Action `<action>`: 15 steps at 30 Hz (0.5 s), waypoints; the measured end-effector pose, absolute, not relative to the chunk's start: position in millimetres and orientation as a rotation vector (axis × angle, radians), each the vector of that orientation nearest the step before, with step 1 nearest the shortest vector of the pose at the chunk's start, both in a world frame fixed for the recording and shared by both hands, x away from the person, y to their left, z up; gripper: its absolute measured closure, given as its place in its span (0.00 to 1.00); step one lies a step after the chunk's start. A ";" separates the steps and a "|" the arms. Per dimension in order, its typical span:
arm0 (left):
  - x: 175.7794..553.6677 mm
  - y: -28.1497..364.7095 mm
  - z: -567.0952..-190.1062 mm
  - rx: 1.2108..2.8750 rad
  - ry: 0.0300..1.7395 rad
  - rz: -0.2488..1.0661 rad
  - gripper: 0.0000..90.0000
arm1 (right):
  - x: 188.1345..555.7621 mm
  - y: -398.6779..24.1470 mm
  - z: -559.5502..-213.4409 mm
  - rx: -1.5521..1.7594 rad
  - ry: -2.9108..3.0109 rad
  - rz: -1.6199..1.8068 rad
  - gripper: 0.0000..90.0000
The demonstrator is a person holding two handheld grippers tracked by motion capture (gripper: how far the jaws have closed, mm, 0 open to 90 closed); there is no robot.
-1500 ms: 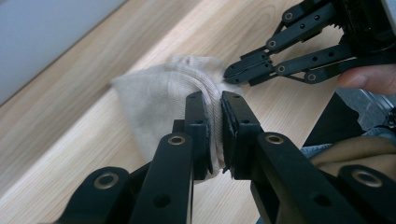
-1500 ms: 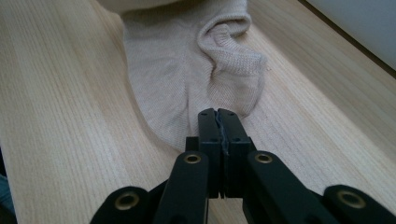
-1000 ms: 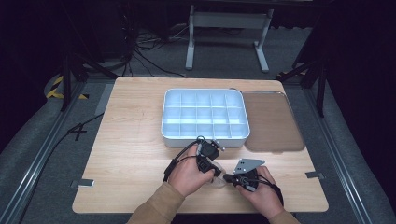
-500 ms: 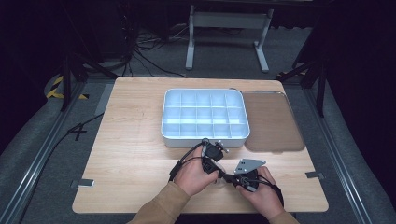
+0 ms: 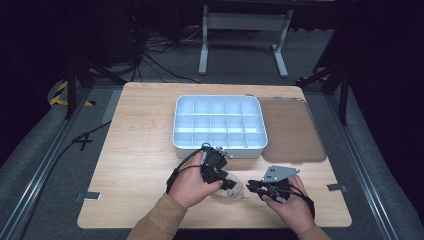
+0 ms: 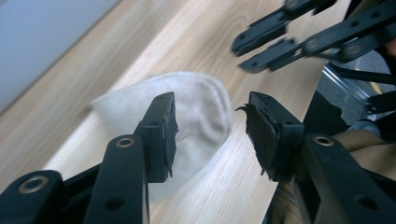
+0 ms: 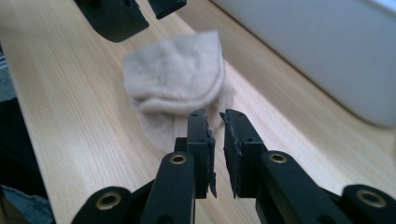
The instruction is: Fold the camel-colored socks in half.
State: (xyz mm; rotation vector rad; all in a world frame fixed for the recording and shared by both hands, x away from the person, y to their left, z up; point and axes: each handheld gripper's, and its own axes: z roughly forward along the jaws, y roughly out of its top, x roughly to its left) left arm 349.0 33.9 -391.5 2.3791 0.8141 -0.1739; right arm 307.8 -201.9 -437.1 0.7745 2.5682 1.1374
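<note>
white divider tray (image 5: 219, 122) holds nothing (lid (image 5: 291, 130) beside it); both grippers, left (image 5: 231, 184) and right (image 5: 252, 186), just opening off the sock (image 5: 231, 192).

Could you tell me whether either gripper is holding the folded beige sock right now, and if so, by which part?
Nothing is held. The sock lies on the table; the left gripper and right gripper have just been opening, pads clear of it.

No readable text, label, brand, number or sign on any surface in view.
</note>
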 end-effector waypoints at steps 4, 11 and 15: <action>345.4 46.7 -388.8 2.395 0.836 -0.138 0.60 | 308.3 -195.3 -427.6 0.731 2.570 1.172 0.91; 341.2 66.4 -388.7 2.394 0.898 -0.095 0.62 | 311.0 -171.8 -425.5 0.653 2.603 1.224 0.93; 337.9 77.1 -390.9 2.397 0.940 -0.080 0.62 | 314.4 -158.3 -428.4 0.622 2.625 1.227 0.95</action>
